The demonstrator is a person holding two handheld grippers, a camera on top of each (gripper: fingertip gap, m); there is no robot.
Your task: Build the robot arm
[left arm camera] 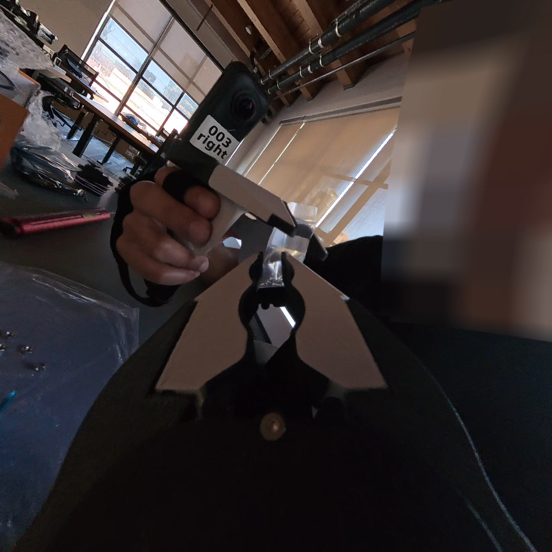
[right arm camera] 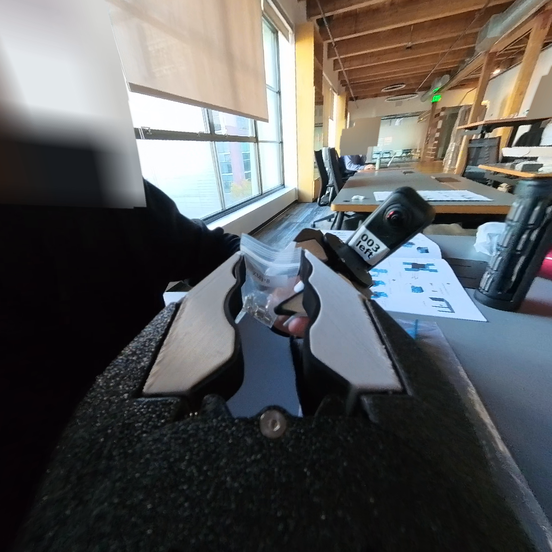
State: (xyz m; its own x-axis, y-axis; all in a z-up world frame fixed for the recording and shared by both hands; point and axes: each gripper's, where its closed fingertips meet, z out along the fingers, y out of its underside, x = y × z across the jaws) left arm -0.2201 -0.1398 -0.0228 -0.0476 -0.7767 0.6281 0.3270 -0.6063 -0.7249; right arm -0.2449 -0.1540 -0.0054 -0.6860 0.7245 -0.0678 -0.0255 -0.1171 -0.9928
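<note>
A small clear zip bag [right arm camera: 268, 268] with several small screws in its bottom hangs in the air between both grippers. My left gripper [left arm camera: 270, 264] is closed onto the bag's [left arm camera: 268, 276] lower end, where the screws sit. My right gripper [right arm camera: 270, 263] is open, with the bag's upper part face-on between its jaws and reaching both of them. In the left wrist view the right gripper [left arm camera: 298, 236] sits just beyond my left fingertips, held by a hand [left arm camera: 167, 236]. In the right wrist view the left gripper [right arm camera: 295, 273] comes in from the right.
A grey table [right arm camera: 493, 373] holds a sheet with blue diagrams [right arm camera: 418, 286], a black ribbed cylinder [right arm camera: 513, 254] and a clear bag [left arm camera: 59, 322] with small nuts on it. A red tube [left arm camera: 56, 221] lies farther off. A person in a dark sleeve [right arm camera: 191, 236] is close. Left and right tips are no more than a few centimetres apart.
</note>
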